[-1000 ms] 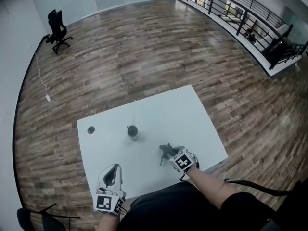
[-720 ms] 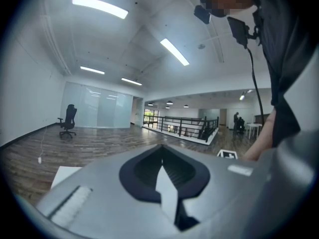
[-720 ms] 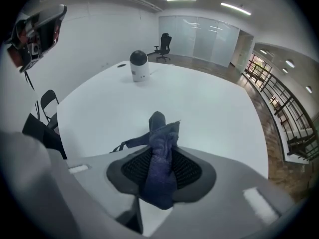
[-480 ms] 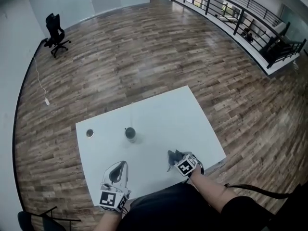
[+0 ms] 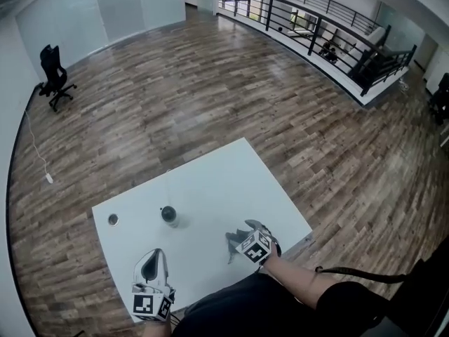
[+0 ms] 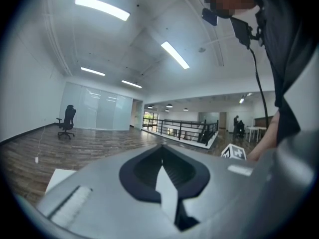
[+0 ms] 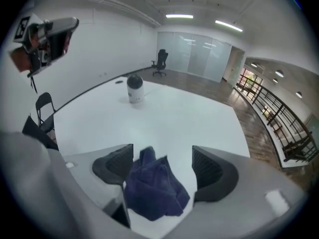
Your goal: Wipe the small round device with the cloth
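The small round device (image 5: 168, 215) (image 7: 134, 88), a grey cylinder with a dark top, stands upright on the white table (image 5: 210, 181) (image 7: 199, 113). A crumpled dark blue cloth (image 5: 232, 242) (image 7: 152, 188) lies near the table's front edge. My right gripper (image 5: 242, 239) (image 7: 162, 152) tilts down over it. Its jaws have just been opening and now stand wide on either side of the cloth, pads off it. My left gripper (image 5: 156, 255) (image 6: 160, 148) is at the front left, held about level, shut and empty, well short of the device.
A small dark disc (image 5: 113, 220) (image 7: 118, 81) lies left of the device. Wood floor surrounds the table. An office chair (image 5: 50, 69) stands far left, a cable (image 5: 38, 161) trails along the wall, and a railing (image 5: 316, 27) runs at the back right.
The right gripper's jaws have spread from closed on the cloth to wide apart, and the cloth now sits loose on the table. The head view has shifted.
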`<state>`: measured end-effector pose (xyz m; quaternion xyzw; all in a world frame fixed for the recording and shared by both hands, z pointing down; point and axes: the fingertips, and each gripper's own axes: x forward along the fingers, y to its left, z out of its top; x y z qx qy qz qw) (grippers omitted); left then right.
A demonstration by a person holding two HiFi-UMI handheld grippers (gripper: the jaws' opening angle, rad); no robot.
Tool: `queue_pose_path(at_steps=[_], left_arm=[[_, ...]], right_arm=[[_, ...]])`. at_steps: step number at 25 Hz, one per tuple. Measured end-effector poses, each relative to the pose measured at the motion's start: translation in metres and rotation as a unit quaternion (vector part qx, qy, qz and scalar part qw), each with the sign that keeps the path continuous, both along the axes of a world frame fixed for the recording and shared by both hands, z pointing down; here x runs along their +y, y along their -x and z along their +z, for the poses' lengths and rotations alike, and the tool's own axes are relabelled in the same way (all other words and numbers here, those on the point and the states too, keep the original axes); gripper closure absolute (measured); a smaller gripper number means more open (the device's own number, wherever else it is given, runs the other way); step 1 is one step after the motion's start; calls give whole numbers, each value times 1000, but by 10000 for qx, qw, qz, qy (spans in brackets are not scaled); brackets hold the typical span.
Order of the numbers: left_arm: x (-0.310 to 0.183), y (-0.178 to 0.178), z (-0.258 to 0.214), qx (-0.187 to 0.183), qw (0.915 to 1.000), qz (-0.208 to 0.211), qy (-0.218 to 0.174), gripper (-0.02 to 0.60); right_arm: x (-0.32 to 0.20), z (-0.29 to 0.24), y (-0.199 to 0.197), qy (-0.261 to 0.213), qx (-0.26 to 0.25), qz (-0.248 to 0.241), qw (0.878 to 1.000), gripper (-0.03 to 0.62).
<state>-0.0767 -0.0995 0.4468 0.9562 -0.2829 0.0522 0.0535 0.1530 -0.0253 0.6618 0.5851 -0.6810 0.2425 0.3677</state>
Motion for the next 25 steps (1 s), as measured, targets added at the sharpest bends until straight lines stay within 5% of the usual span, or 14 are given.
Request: queue_pose_path(at_steps=[3, 10, 12, 25], left_arm=[[-8, 0, -3, 52, 10000, -42, -39, 575], [-17, -5, -9, 166, 9998, -1, -112, 575], [-17, -5, -8, 139, 9999, 7, -92, 575], [-2, -1, -11, 116, 9999, 39, -80, 575]], right_arm=[[-19, -41, 25, -911, -571, -181, 9940, 249], [-42, -118, 75, -2171, -1546, -567, 9622, 521], [-42, -123, 81, -2258, -1594, -624, 9590, 590], [-23, -80, 92, -1809, -2002, -168, 9628, 592]])
